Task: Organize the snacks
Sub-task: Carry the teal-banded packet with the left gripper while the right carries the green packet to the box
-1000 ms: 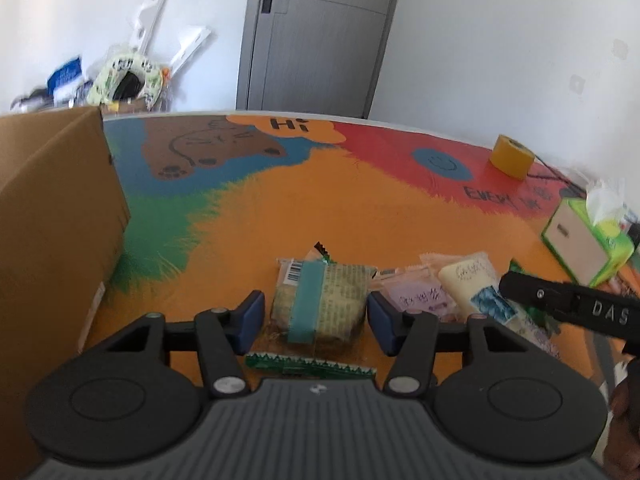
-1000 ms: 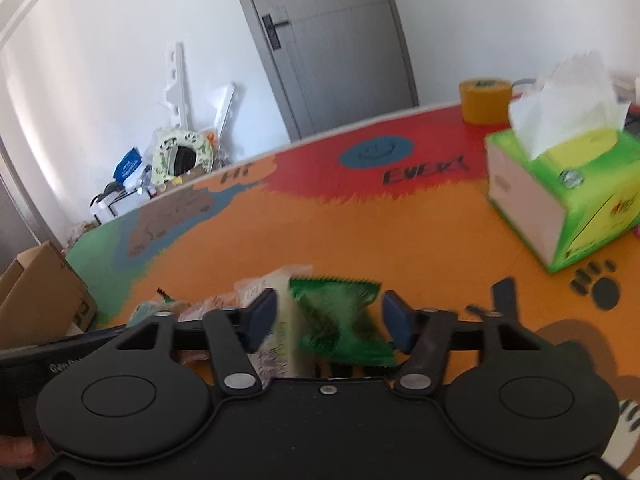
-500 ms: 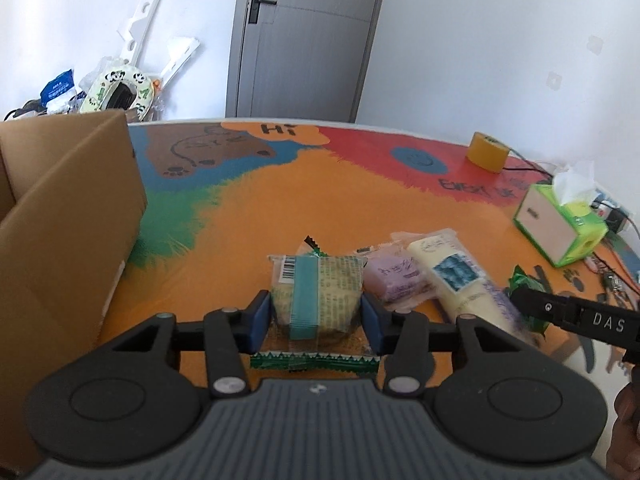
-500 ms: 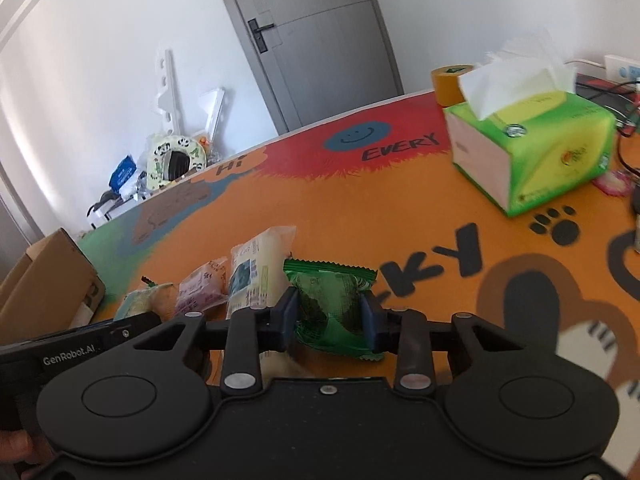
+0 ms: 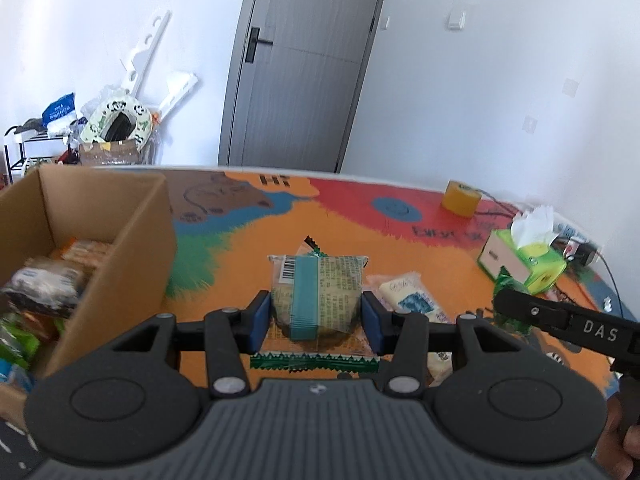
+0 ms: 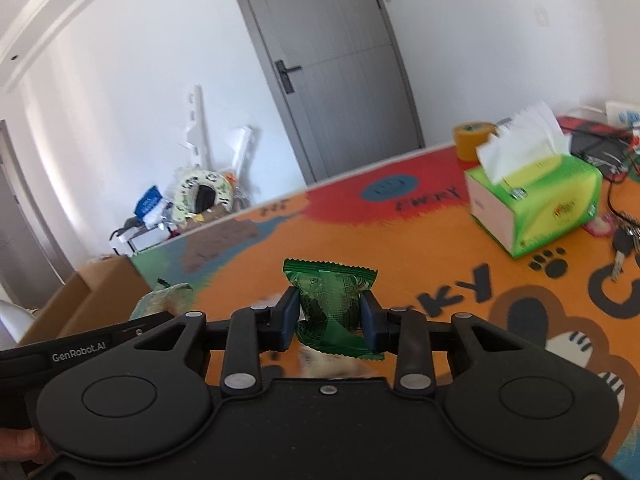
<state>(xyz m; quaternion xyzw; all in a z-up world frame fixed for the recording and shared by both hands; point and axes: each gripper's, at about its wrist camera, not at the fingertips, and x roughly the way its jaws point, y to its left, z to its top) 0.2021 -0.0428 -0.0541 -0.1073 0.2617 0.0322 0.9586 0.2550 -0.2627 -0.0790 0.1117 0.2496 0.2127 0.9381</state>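
the left gripper is pinching a teal-banded snack packet and the right gripper a green snack packet (likely bound for the cardboard box at left).

We see the colourful cartoon-print table; on it a cardboard box far left, white snack packet centre-right, tissue box and tape roll upper right.

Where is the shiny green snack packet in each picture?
Left wrist view: the shiny green snack packet peeks out at the right edge, above the right gripper, near the green tissue box.
Right wrist view: it sits in the centre, clamped in that gripper.
Shared landmark: the tissue box.
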